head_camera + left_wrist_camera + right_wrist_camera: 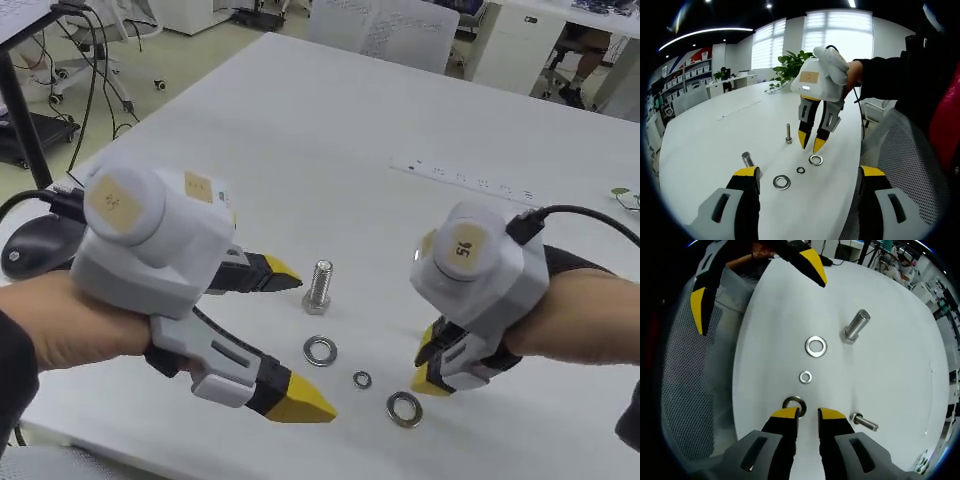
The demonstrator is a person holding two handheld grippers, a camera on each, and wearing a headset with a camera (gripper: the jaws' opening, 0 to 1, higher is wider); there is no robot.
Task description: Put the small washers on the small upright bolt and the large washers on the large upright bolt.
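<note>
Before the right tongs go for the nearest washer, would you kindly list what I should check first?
1. Right tongs empty, jaws slightly apart: ok.
2. Nearest washer lying flat and free: ok.
3. That washer between the jaws: not ok, it lies beside one tip.
4. Large bolt upright and bare: ok.
5. Small bolt upright and bare: ok.
6. Left tongs open wide, holding nothing: ok.

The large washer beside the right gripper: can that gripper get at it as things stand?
Probably yes. The large washer lies flat on the table just ahead of the right gripper, whose fingers stand slightly apart; nothing lies between.
</note>
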